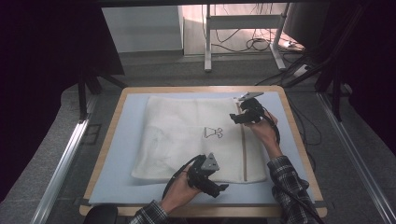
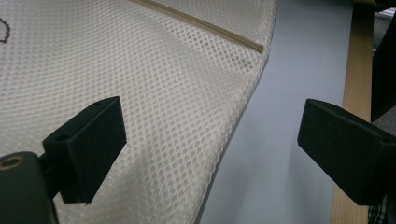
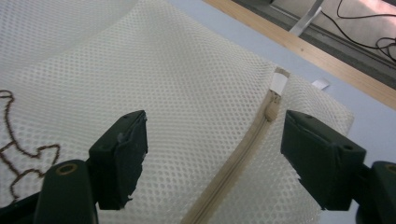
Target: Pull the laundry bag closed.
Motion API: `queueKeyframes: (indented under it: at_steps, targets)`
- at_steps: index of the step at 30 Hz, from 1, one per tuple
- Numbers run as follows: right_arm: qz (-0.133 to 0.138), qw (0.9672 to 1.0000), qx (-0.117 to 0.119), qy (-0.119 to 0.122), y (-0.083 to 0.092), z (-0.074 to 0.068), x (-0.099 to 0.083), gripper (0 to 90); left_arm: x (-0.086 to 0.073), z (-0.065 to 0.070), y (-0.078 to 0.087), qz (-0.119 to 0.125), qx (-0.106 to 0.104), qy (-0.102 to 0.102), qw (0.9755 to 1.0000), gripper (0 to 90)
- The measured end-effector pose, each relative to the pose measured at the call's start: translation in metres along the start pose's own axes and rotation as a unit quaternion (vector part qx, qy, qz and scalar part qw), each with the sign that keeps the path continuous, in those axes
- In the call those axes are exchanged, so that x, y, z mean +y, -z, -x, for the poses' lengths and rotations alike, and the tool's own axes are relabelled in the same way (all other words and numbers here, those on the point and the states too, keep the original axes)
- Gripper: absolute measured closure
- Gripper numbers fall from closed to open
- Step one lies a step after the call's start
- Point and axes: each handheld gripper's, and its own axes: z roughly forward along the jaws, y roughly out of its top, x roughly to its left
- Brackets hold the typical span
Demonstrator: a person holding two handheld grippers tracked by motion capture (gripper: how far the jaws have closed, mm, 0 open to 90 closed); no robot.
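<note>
A white mesh laundry bag (image 1: 187, 135) lies flat on a blue-grey mat (image 1: 122, 140). It has a small brown embroidered figure (image 1: 213, 133) and a beige zipper (image 1: 243, 149) near its right side. My left gripper (image 1: 220, 188) hovers at the bag's near edge, open, one jaw over the mesh (image 2: 177, 70) and one over the mat (image 2: 285, 93); nothing is between its pads. My right gripper (image 1: 235, 118) is at the bag's far right part, open, its jaws straddling the zipper (image 3: 247, 144) just below the zipper's end (image 3: 272, 105) and a white tag (image 3: 279, 83).
The mat covers a wooden table (image 1: 108, 140) whose rim shows all around. Beyond the far edge stand a white table frame (image 1: 208, 42) and floor cables (image 1: 261, 44). Metal rails (image 1: 63, 163) run along both sides on the floor.
</note>
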Motion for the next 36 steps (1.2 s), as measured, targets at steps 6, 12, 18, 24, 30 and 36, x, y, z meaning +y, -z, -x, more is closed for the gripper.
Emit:
queueKeyframes:
  at_steps: [6, 12, 18, 24, 30, 36]
  targets:
    - [-0.002, 0.9999, 0.015, 0.000, 0.006, -0.007, -0.002, 17.0, -0.003, -0.002, 0.007, 0.004, 0.005, -0.001, 1.0000, 6.3]
    - [-0.008, 0.9996, 0.028, 0.007, 0.008, -0.015, -0.003, 13.3, -0.008, -0.004, 0.011, 0.006, 0.013, 0.000, 0.9999, 5.3]
    - [-0.019, 0.9989, 0.042, 0.006, 0.009, -0.020, -0.007, 9.9, -0.012, -0.005, 0.011, -0.001, 0.026, -0.005, 0.9996, 2.7]
    - [-0.023, 0.9985, 0.049, 0.011, 0.014, -0.024, -0.011, 8.0, -0.015, -0.005, 0.012, 0.005, 0.027, 0.007, 0.9996, 1.3]
    - [-0.019, 0.9986, 0.048, 0.011, 0.024, -0.028, -0.016, 7.2, -0.016, -0.008, 0.017, 0.013, 0.014, 0.016, 0.9997, 2.1]
    - [-0.011, 0.9986, 0.044, 0.026, 0.037, -0.033, -0.022, 6.6, -0.015, -0.009, 0.024, 0.039, 0.019, 0.017, 0.9989, 2.5]
